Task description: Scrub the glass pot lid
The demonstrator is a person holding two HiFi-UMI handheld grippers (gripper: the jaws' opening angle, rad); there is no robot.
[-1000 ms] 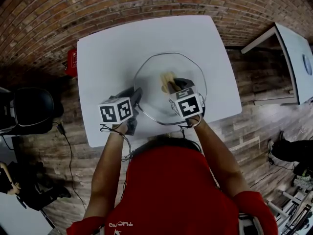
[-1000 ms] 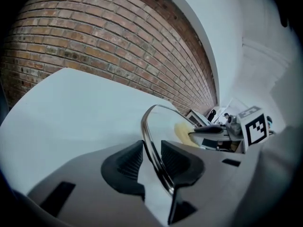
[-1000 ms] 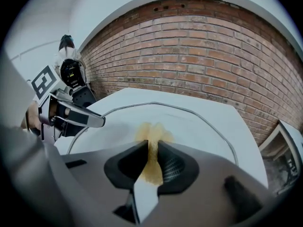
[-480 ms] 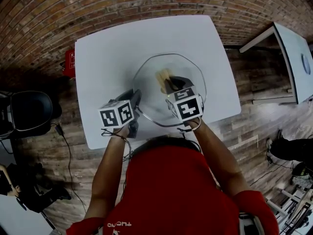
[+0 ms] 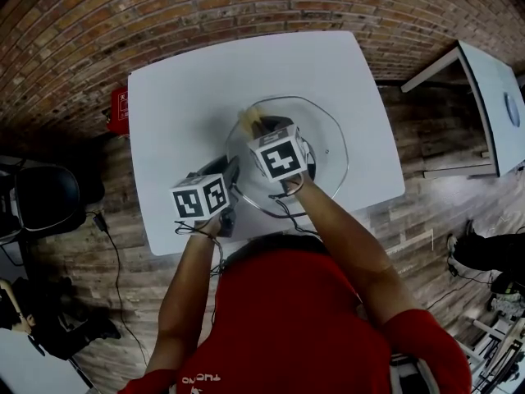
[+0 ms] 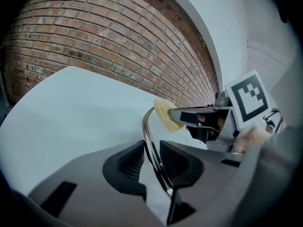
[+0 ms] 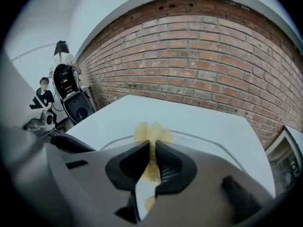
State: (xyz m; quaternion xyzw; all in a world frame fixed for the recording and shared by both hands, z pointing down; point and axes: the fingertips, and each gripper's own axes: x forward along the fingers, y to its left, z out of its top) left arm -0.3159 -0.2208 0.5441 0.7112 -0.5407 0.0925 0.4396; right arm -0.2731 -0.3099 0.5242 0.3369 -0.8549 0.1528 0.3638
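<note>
The clear, metal-rimmed glass pot lid (image 5: 326, 142) sits on the white surface (image 5: 189, 97), with a yellow sponge (image 5: 250, 120) at its far-left rim.

White table (image 5: 189, 105); glass pot lid (image 5: 326, 142) lying on it.

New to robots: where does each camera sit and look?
Head view: on the head, looking down at table, glass lid, both arms, left gripper, right gripper.
Left gripper view: on that gripper, along jaws just closing on the lid's rim, facing brick wall.
Right gripper view: likewise, jaws just closing on the sponge.
Shared: lid, sponge.
</note>
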